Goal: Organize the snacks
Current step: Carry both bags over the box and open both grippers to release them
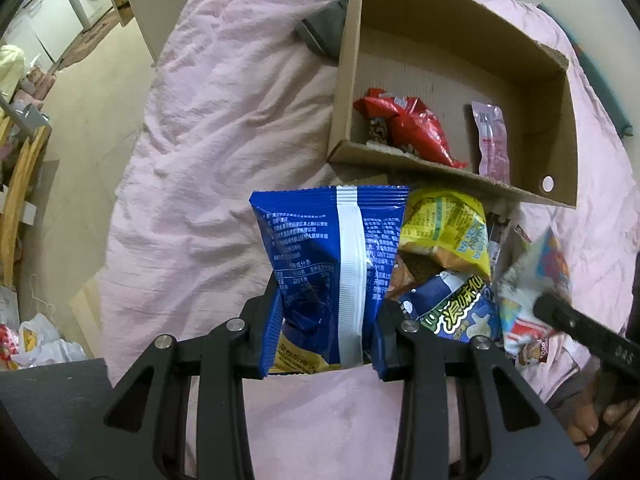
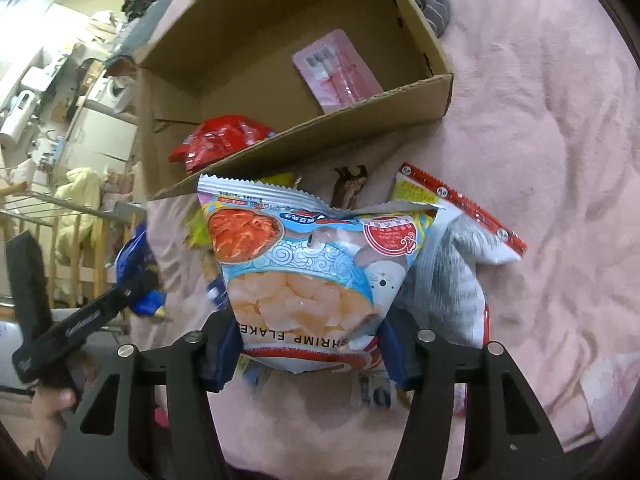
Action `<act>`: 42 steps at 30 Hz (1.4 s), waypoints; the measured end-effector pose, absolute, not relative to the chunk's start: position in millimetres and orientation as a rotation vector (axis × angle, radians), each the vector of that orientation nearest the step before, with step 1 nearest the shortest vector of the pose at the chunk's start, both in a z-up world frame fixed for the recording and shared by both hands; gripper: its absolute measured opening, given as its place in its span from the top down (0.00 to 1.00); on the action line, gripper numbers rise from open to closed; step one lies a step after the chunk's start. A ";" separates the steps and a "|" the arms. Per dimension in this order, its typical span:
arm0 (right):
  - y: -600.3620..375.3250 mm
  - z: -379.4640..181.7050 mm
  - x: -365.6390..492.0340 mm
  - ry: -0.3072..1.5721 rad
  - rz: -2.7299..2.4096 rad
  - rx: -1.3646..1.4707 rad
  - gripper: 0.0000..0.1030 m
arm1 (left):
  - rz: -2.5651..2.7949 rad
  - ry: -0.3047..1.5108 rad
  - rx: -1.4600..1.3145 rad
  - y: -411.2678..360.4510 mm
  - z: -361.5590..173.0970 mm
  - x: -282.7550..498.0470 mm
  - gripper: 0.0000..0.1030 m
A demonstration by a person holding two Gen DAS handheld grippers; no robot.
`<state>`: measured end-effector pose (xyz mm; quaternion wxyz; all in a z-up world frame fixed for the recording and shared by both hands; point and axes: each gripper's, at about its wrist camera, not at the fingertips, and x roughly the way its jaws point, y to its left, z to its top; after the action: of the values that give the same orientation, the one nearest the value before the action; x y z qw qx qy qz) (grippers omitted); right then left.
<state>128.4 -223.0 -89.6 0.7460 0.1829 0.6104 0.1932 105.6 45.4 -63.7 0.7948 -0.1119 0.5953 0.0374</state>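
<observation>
Blue bag: clamped in your left claw by its lower end, centre frame, hanging over the pink bed. Risk: slack film; a jerk could pull it free short of the box.

Shrimp bag: between the pads of your right claw, centre of the right view, squeezed narrow at its base, so apparently gripped. Risk: the grip is low and the crumpled top may catch the box's near wall.

Cardboard box: upper frame, holding a red pack and a pink sachet.

Loose snacks: heaped just below the box; both claws work close together and could knock each other.
</observation>
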 end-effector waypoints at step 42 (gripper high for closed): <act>-210.8 -28.9 209.7 0.936 0.364 0.179 0.42 | -0.076 0.982 -0.148 1.8 9.3 223.1 0.69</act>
<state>209.7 -210.8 -28.9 0.8726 0.0859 0.4482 0.1741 223.1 1.8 9.3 0.8785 -0.0712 0.4709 -0.0366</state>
